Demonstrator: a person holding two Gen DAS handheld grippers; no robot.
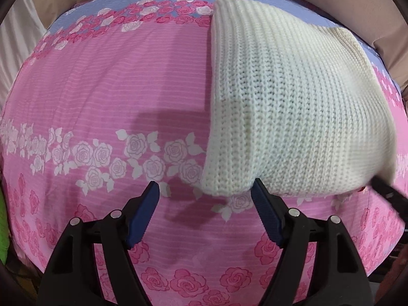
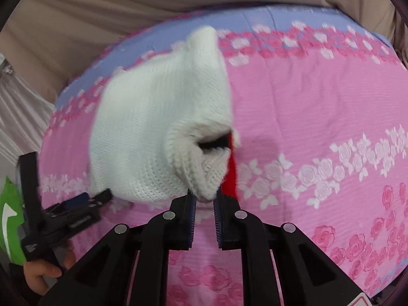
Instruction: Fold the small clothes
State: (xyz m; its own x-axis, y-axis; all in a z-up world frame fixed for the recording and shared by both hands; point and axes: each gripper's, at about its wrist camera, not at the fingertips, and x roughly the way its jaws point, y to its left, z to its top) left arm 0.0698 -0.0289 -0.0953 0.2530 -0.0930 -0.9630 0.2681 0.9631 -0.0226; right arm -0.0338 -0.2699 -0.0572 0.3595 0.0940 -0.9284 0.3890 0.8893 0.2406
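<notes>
Pinching a bunched corner of the cream knit garment (image 2: 158,117), the right gripper (image 2: 204,199) has its jaws clamped on the wool, with red fabric (image 2: 230,176) beside them. The left gripper (image 1: 205,191) stands with jaws apart, the garment's near corner between them, over the floral bedsheet (image 1: 102,97).

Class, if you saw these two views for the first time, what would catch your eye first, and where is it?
The white knitted garment lying on the pink rose-patterned sheet stands out. The right gripper pinches its bunched near corner, where something red peeks out. The left gripper stands open at the other near corner.
</notes>
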